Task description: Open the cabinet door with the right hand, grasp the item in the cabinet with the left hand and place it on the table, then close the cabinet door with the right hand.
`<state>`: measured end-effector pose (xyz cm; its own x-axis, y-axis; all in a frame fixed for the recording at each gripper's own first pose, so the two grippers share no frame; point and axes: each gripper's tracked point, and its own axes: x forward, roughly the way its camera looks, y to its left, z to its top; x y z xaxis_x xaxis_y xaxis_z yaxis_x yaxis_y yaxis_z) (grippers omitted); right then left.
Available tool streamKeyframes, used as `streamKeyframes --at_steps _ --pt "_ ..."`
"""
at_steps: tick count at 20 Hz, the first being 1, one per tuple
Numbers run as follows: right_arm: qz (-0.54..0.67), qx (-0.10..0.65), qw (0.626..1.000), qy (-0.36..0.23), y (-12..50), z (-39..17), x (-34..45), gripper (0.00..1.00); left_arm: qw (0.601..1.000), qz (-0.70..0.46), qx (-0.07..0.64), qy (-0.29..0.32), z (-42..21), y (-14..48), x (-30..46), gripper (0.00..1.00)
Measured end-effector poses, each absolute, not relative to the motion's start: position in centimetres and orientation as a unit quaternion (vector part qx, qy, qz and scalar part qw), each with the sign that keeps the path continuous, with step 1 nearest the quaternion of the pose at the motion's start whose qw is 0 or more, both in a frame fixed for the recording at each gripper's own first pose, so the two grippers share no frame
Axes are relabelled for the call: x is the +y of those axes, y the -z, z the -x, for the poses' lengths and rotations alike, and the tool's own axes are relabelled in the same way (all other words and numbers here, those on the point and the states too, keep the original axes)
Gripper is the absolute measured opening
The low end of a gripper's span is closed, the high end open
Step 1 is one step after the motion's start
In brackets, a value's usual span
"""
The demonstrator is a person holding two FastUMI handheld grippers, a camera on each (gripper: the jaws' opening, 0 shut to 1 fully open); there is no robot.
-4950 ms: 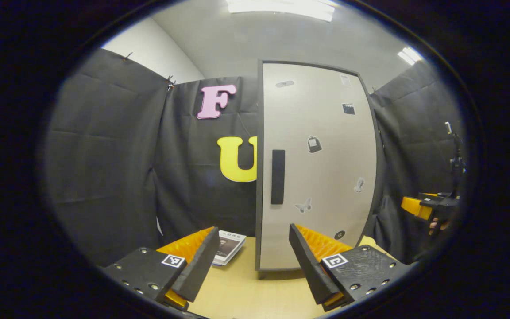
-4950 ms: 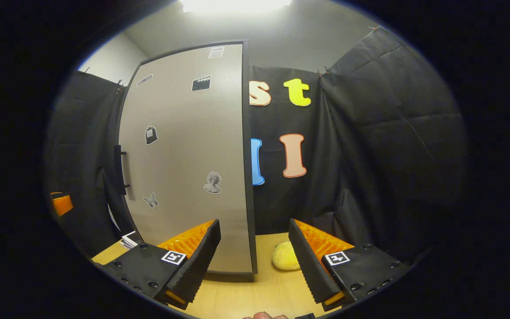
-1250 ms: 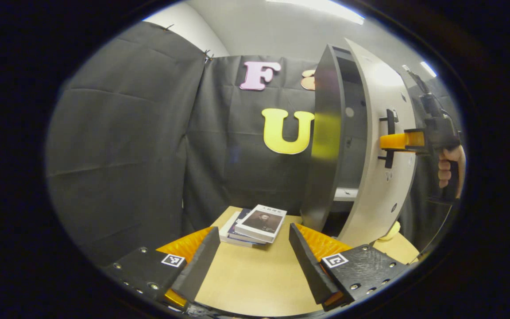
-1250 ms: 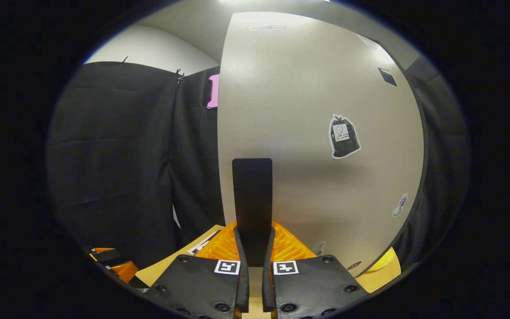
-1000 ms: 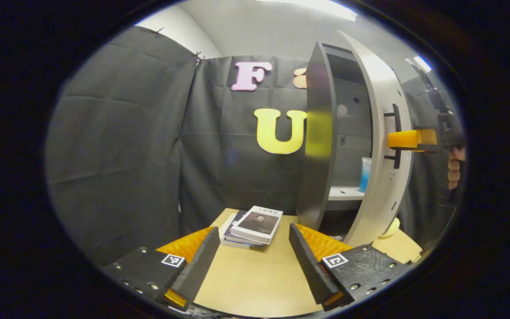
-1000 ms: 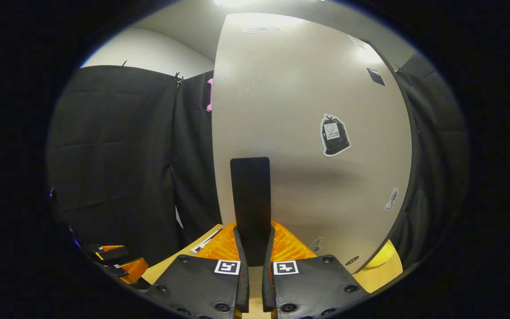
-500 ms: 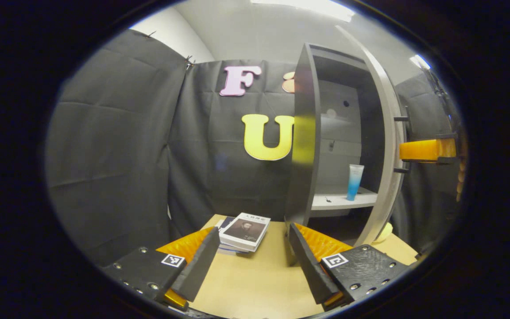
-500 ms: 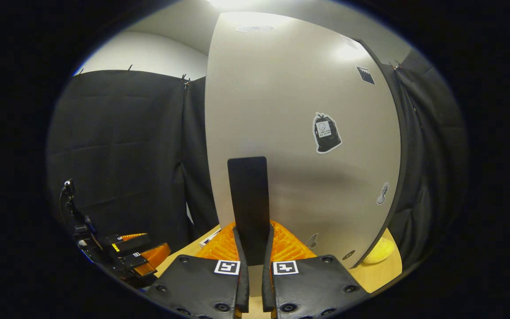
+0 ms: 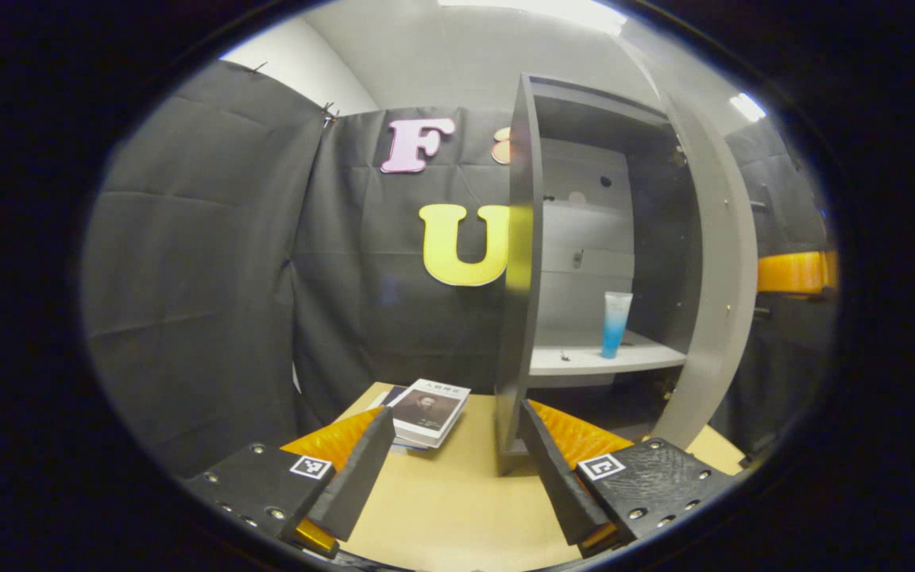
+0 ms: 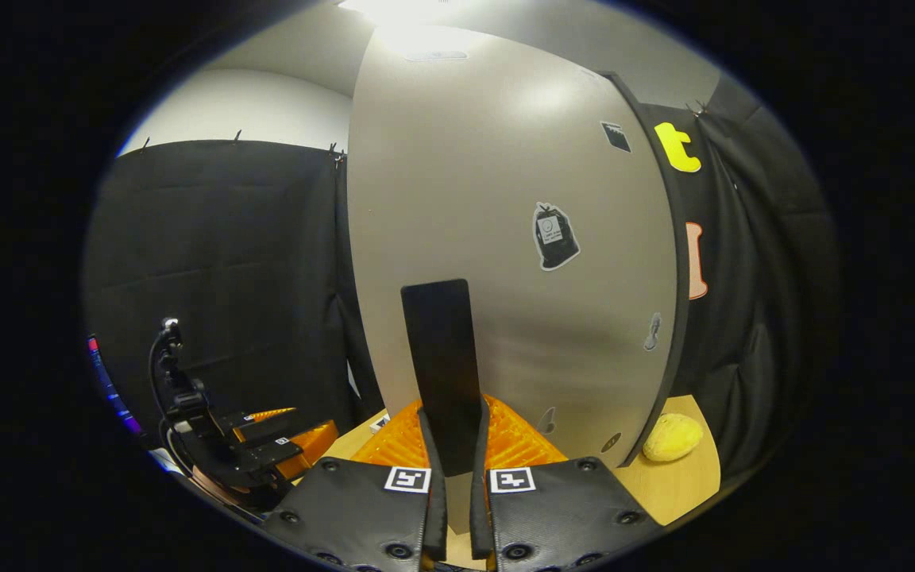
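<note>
We held the right gripper pinched on the door handle to keep the cabinet open, left gripper spread, tube on the shelf beyond its fingers.

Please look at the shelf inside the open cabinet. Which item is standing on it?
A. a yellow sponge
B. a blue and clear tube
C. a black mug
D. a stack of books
B: in the left gripper view a blue and clear tube stands upright on the white shelf of the cabinet, while the books lie outside on the table.
</note>
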<state>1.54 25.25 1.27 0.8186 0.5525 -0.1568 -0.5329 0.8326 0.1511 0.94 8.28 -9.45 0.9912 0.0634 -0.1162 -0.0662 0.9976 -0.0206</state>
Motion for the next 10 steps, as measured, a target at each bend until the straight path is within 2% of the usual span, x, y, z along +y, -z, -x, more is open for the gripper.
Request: streamKeyframes --at_steps 4,7,8,10 --pt "-0.047 0.113 0.940 -0.319 -1.5 -1.1 22.2 0.13 0.994 0.063 0.050 -0.069 1.4 8.7 5.0 0.95" --pt "-0.050 0.114 0.936 -0.330 -1.6 -0.8 19.8 0.13 0.994 0.036 0.067 -0.079 3.6 9.6 2.5 0.97" --pt "-0.051 0.112 0.934 -0.334 -1.5 -0.5 19.1 0.13 0.994 0.025 0.069 -0.085 4.2 9.7 1.7 0.94" --pt "-0.055 0.111 0.933 -0.339 -1.4 -0.2 17.2 0.13 0.993 0.019 0.072 -0.091 5.3 9.9 -0.5 0.94"
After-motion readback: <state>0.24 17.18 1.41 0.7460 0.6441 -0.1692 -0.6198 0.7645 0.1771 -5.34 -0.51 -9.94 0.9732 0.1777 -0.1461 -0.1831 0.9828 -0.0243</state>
